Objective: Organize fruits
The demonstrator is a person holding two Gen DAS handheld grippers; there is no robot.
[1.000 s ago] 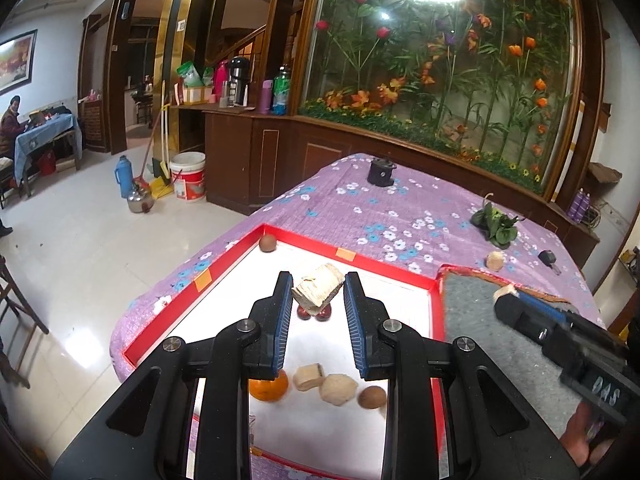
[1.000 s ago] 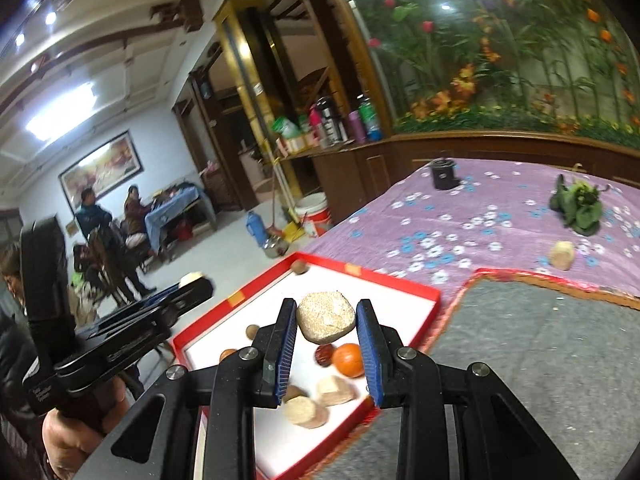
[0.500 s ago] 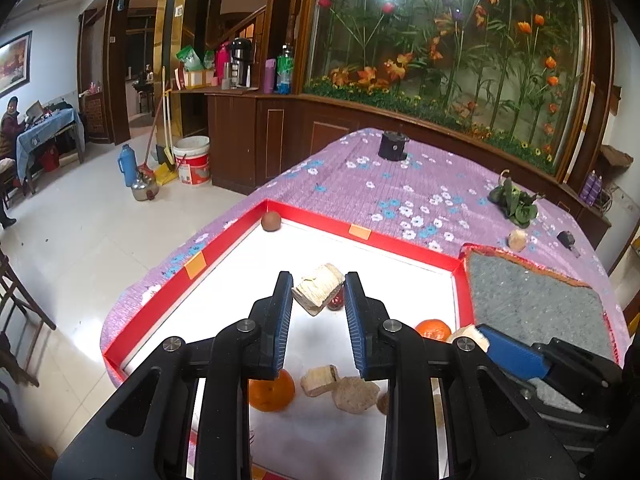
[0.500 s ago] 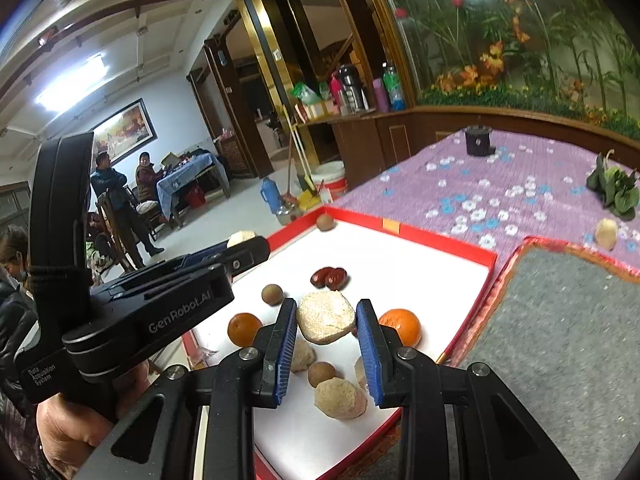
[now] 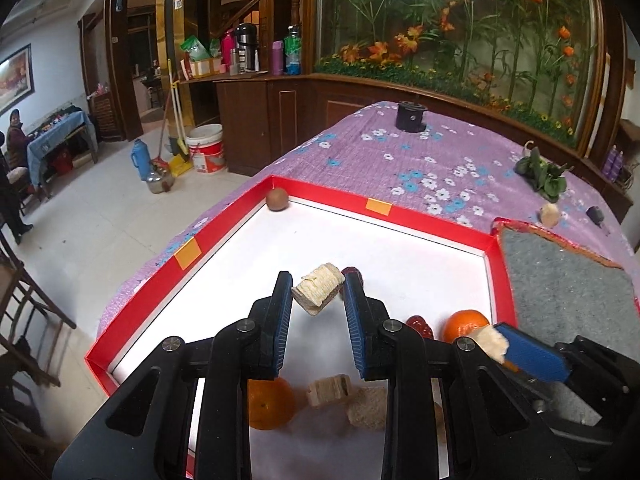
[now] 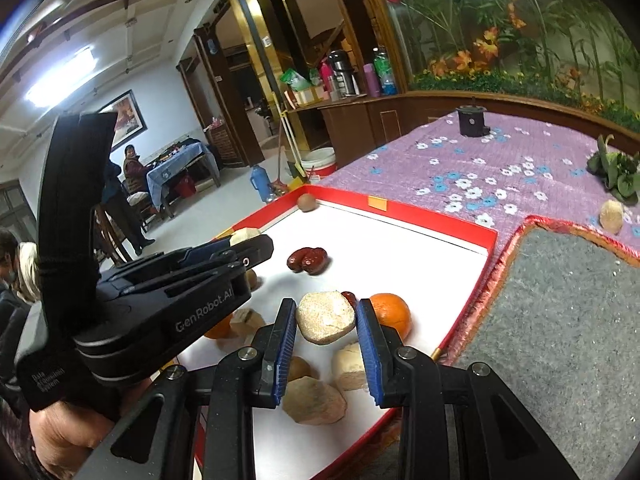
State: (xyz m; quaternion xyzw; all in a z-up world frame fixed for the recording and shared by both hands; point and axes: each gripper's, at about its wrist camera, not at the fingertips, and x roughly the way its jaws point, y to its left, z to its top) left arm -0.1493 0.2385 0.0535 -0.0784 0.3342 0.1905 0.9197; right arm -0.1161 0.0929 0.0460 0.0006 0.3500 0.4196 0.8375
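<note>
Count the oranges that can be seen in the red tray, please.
2. One orange lies near the tray's right wall, just right of the right hand-held gripper. The other orange lies near the front-left, partly hidden under the left hand-held gripper. More may be hidden.

Pale tiled floor point(image 5: 100, 216); dark wooden cabinet point(image 5: 256, 120) below a glazed flower display point(image 5: 460, 28); framed painting point(image 6: 126, 118) on white wall; ceiling light point(image 6: 60, 80).

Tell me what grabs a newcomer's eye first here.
Each hand-held gripper holds a pale chunk over the red-rimmed white tray: the left hand-held gripper a ridged piece, the right hand-held gripper a rounded beige lump. Two oranges glow among the pieces below.
</note>
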